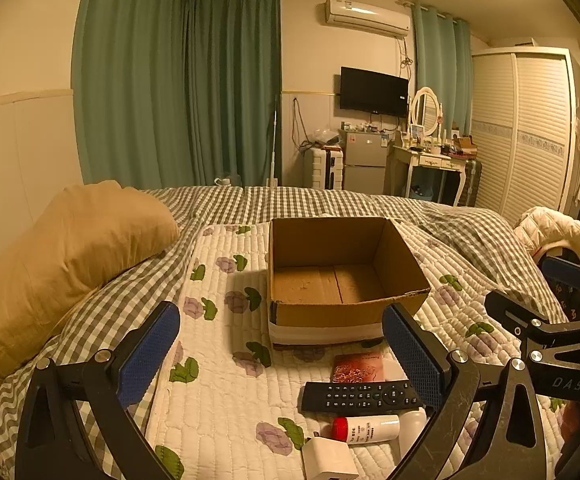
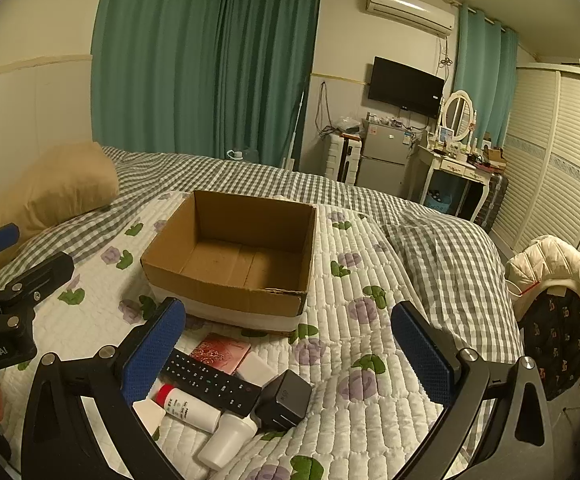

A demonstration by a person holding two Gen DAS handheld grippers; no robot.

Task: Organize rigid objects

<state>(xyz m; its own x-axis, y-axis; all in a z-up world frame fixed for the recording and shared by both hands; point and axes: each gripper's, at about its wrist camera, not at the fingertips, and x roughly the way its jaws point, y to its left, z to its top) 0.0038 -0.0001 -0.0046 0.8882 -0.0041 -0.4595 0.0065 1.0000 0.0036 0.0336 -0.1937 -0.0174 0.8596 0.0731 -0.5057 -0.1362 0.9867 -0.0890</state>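
An empty open cardboard box [image 1: 345,280] [image 2: 234,256] sits on the floral quilt. In front of it lies a cluster: a black remote [image 1: 359,396] [image 2: 214,382], a red patterned card box [image 1: 357,368] [image 2: 222,350], a white tube with a red cap [image 1: 365,428] [image 2: 188,404], a white charger cube [image 1: 327,460], a black cube [image 2: 286,400] and a white bottle [image 2: 226,440]. My left gripper [image 1: 282,356] is open and empty above the cluster's left side. My right gripper [image 2: 290,360] is open and empty over the cluster.
A tan pillow [image 1: 62,264] lies at the left on the checked bedspread [image 1: 329,200]. A chair with a white jacket [image 2: 557,272] stands at the right of the bed. A dresser, fridge and wardrobe [image 2: 561,160] are beyond the bed.
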